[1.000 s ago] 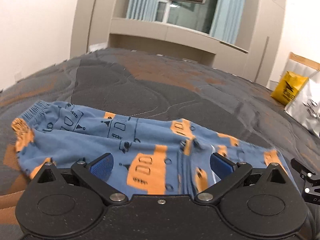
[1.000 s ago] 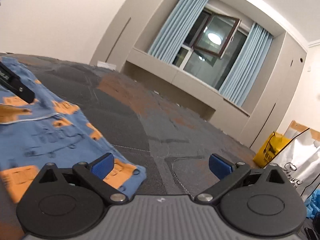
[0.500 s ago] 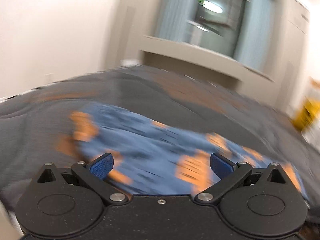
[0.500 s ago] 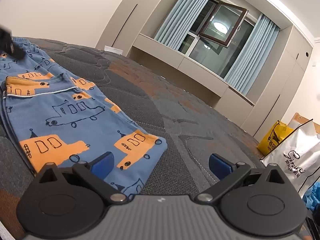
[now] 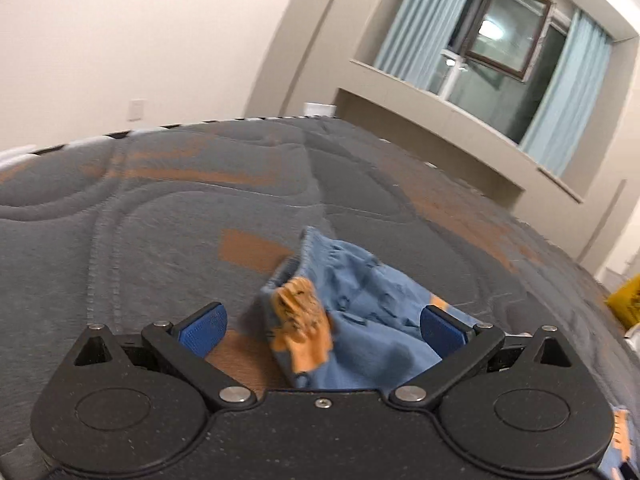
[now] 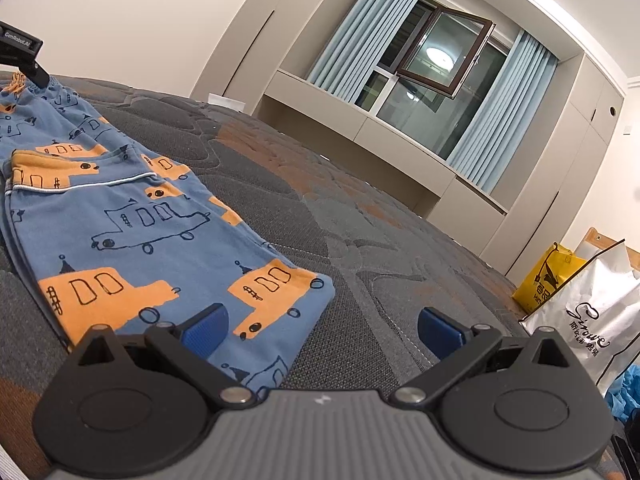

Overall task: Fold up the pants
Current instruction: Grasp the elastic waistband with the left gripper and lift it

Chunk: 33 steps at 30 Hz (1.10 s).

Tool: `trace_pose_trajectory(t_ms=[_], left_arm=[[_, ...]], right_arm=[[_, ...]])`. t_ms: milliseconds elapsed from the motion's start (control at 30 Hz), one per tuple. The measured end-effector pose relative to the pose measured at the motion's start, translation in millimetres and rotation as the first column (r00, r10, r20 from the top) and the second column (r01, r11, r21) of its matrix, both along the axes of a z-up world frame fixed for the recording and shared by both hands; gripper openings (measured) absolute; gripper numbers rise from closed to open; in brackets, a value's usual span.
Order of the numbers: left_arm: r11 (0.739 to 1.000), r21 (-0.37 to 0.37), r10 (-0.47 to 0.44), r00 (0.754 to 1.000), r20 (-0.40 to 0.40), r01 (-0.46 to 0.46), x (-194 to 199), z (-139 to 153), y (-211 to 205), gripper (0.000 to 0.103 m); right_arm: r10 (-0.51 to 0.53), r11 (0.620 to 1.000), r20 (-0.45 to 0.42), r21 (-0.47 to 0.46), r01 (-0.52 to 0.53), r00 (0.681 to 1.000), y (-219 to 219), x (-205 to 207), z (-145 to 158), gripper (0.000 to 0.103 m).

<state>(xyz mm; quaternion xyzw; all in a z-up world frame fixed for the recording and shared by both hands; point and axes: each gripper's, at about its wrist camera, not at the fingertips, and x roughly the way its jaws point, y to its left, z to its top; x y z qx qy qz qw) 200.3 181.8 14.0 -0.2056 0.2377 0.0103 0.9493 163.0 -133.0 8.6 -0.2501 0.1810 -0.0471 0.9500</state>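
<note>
Blue pants (image 6: 132,224) printed with orange vehicles lie flat on the dark quilted mattress (image 6: 360,248). In the left wrist view the gathered waistband end of the pants (image 5: 320,304) rises between my open jaws. My left gripper (image 5: 322,324) is open around that end; I cannot tell whether it touches it. My right gripper (image 6: 322,326) is open and empty, its left finger over the leg hem corner, its right finger over bare mattress. The left gripper's body (image 6: 20,52) shows at the far left of the right wrist view.
A yellow bag (image 6: 548,280) and a white printed bag (image 6: 592,316) stand beyond the mattress's right edge. A window ledge and curtains (image 6: 400,80) line the far wall. The mattress's far-left edge (image 5: 60,148) shows in the left wrist view.
My left gripper has swung left to the waistband end, which now sits between its jaws. My right gripper has moved left over the leg hem. Both stayed open.
</note>
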Motion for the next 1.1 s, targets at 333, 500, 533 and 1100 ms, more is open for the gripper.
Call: trace_pose_trajectory(t_ms=[333, 500, 533, 1100], left_arm=[[0.980, -0.191, -0.042, 0.996, 0.083, 0.057, 0.3, -16.0, 23.2, 0.102], [0.986, -0.166, -0.014, 0.998, 0.063, 0.024, -0.1, -14.4, 18.2, 0.093], [0.989, -0.148, 0.007, 0.999, 0.050, 0.001, -1.0, -13.0, 15.5, 0.089], [0.980, -0.152, 0.133, 0.991, 0.001, -0.131, 2.3, 2.4, 4.7, 0.017]], right_arm=[[-0.001, 1.000, -0.001, 0.004, 0.001, 1.000, -0.9, -0.7, 0.5, 0.103], [0.000, 1.000, -0.004, 0.011, 0.000, 1.000, -1.9, -0.7, 0.3, 0.103], [0.000, 1.000, -0.004, 0.011, 0.000, 1.000, -2.0, -0.8, 0.3, 0.103], [0.043, 0.999, 0.021, 0.032, -0.044, 0.999, -3.5, -9.5, 0.2, 0.103]])
